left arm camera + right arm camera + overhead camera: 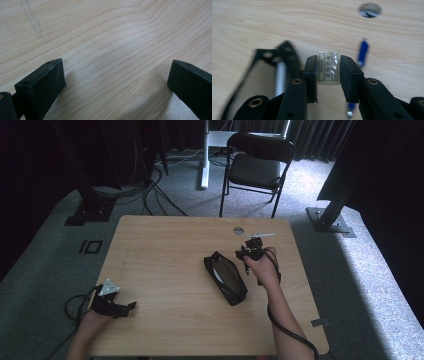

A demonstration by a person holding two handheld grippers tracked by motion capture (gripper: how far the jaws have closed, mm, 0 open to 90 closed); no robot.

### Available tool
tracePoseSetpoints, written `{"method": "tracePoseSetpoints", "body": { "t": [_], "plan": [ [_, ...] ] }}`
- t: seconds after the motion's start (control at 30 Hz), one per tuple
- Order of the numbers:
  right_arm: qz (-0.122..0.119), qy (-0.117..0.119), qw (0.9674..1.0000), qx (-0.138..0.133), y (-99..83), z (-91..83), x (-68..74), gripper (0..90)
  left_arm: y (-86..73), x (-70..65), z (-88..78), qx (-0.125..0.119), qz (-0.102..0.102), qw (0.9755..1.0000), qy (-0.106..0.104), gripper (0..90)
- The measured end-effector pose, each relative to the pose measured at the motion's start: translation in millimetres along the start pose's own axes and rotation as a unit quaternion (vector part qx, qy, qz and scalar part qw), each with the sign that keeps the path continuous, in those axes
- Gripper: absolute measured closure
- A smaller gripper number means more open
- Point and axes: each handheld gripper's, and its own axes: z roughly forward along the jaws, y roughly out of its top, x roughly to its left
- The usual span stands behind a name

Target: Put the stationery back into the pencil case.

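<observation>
Nearby on the wooden table (pixel 165 265) lie an open black pencil case (pixel 225 278) and a blue pen (pixel 363 52). Between them, the right gripper (pixel 328 68) clamps a small white eraser (pixel 328 67) squarely between its pads. Well apart, the left gripper (pixel 116 75) rests wide and holds nothing.

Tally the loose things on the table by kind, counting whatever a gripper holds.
Pencil case, black, open: 1
Eraser, white, labelled, clamped in the right gripper: 1
Pen, blue: 1
Total: 3
</observation>
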Motion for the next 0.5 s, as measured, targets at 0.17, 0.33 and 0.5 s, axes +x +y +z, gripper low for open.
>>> {"method": "tracePoseSetpoints", "body": {
  "t": [0.17,0.33,0.5],
  "plan": [
    [-0.024,0.032,0.9992,0.000,-2.5,-8.0,28.2,68.3,0.0,0.0,0.0,0.000,0.000,1.0000,0.000,1.6],
    [-0.043,0.047,0.9979,0.014,-10.1,-7.1,50.4,68.3,0.0,0.0,0.0,0.000,0.000,1.0000,0.000,1.6],
    [-0.057,0.043,0.9969,0.034,-17.1,3.5,63.2,68.2,0.0,0.0,0.0,0.000,0.000,1.0000,0.000,1.6]
  ]
}}
